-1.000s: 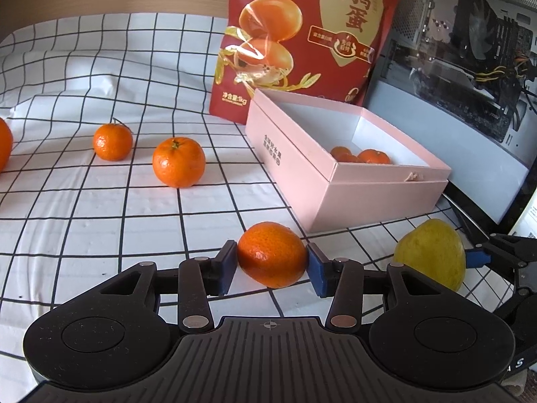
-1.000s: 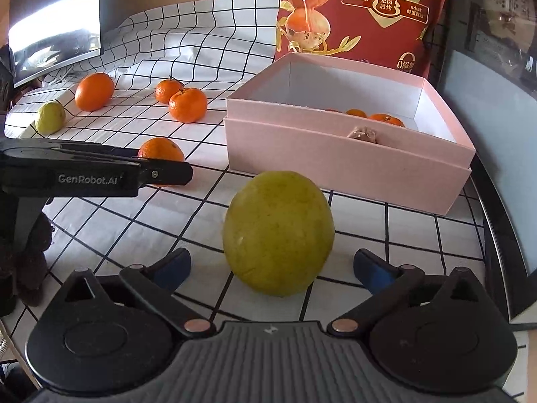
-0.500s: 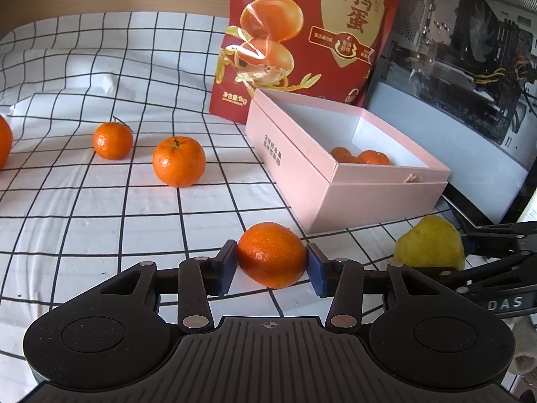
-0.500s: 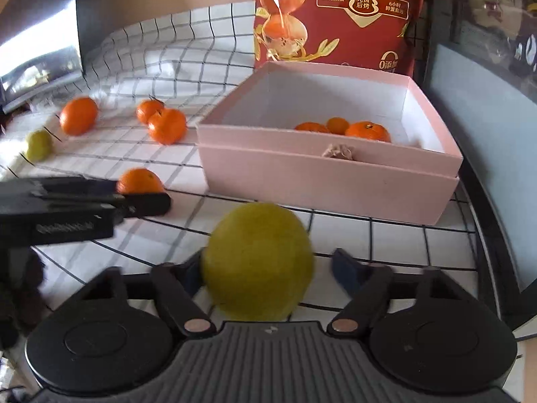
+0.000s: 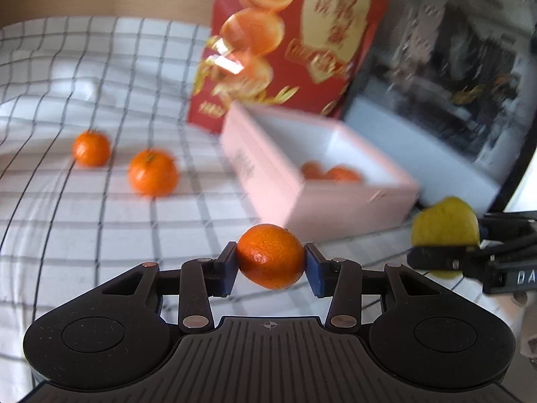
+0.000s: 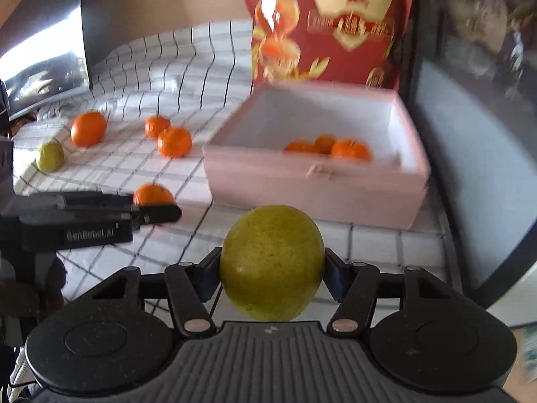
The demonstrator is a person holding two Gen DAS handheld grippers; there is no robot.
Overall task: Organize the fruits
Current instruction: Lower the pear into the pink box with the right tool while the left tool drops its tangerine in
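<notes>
Left gripper (image 5: 271,262) clamps the tangerine (image 5: 270,256); its jaws have just been closing, pads now pressing both sides, fruit clear of the checked cloth (image 5: 100,221). Right gripper (image 6: 272,268) is closed on the green fruit (image 6: 272,262), also lifted. Key relation: the pink box (image 6: 312,184) lies straight ahead of both, its open top just past the near wall. From the left it sits ahead and to the right; the right hand looks nearer. Three tangerines already lie in the box's far right corner. Loose tangerines remain near the cloth's far left edge.
</notes>
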